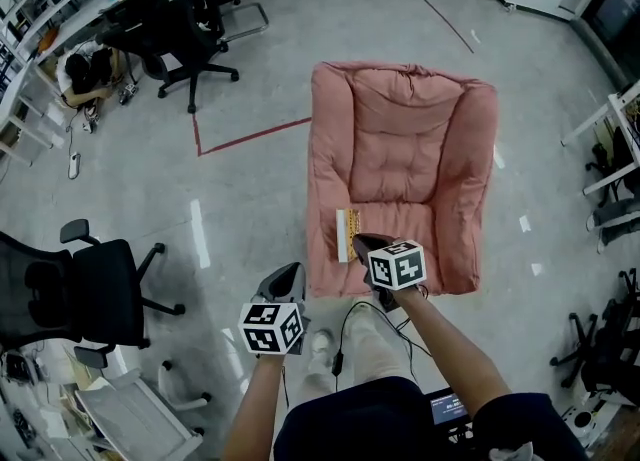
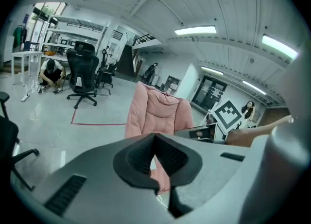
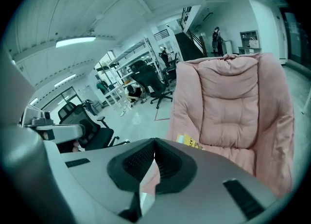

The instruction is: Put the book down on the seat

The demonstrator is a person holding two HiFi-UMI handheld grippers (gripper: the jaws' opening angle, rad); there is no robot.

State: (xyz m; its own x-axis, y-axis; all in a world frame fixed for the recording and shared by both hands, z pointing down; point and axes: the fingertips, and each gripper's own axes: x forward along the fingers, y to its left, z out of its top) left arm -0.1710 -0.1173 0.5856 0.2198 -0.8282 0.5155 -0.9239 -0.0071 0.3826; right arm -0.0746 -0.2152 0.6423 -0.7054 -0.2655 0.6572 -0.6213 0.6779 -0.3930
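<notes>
My left claw [image 1: 288,271] hangs clenched on nothing above the glossy grey concrete floor [image 1: 240,189], short of the chair; just to its right the thin yellow-and-white paper-covered book [image 1: 348,233] lies at the front-left of the seat [image 1: 400,224], along the armrest; my right claw [image 1: 366,245] hovers just beside the book, pinched together and empty; I judge the placing done, so the next move only calls for drawing both claws clear without snagging the plump, tufted pink quilted fabric lounge chair [image 1: 400,129].
</notes>
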